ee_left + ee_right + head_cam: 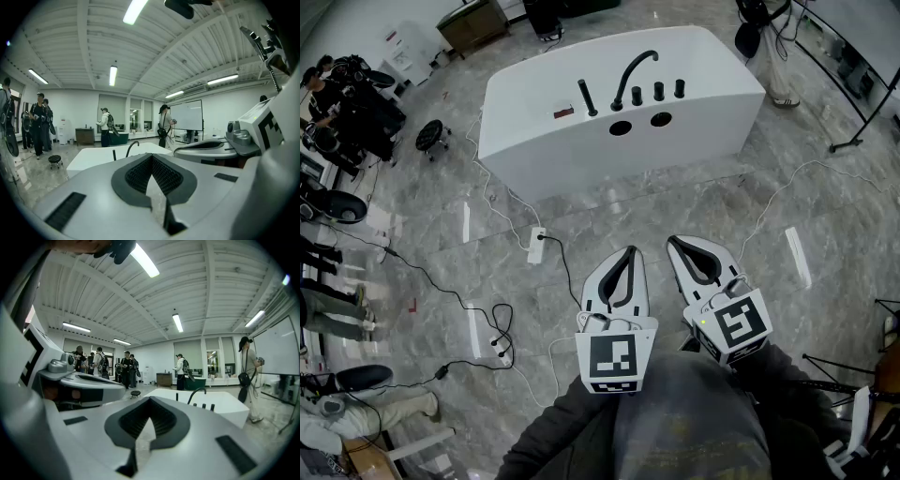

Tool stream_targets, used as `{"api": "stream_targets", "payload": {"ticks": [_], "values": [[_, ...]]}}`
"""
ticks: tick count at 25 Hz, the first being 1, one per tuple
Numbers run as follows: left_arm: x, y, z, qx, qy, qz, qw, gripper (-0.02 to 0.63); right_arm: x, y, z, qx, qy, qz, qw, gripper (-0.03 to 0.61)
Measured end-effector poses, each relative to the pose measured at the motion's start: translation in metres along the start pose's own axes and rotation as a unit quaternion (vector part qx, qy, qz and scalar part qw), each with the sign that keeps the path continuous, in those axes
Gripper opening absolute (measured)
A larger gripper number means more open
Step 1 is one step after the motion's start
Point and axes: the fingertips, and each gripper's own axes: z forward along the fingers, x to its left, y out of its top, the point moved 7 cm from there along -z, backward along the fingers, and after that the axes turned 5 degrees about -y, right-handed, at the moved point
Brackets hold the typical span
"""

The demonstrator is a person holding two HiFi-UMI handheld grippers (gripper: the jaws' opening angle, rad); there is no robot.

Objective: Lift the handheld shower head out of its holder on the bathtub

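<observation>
Well beyond both jaws: shower head (586, 97) on bathtub (581, 164).

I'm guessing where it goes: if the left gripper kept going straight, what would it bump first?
The left gripper would probably reach the white bathtub first, its near wall; nothing stands between, though depth is unclear.
</observation>
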Motion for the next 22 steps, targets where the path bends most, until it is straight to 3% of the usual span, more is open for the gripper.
{"api": "stream_targets", "payload": {"ticks": [8,18,22], "values": [[0.041,0.002,0.021,-0.006,-0.007,-0.003,1.0,0.003,0.005,0.003,0.045,-0.009,0.005,-0.009,1.0,0.003],[0.105,-0.006,0.038,0.001,-0.025,-0.008,0.9997,0.003,0.021,0.003,0.106,-0.008,-0.03,0.017,0.999,0.005],[0.123,-0.009,0.04,0.001,-0.025,-0.018,0.9995,0.003,0.032,0.0,0.115,0.005,-0.025,0.011,1.0,0.005]]}}
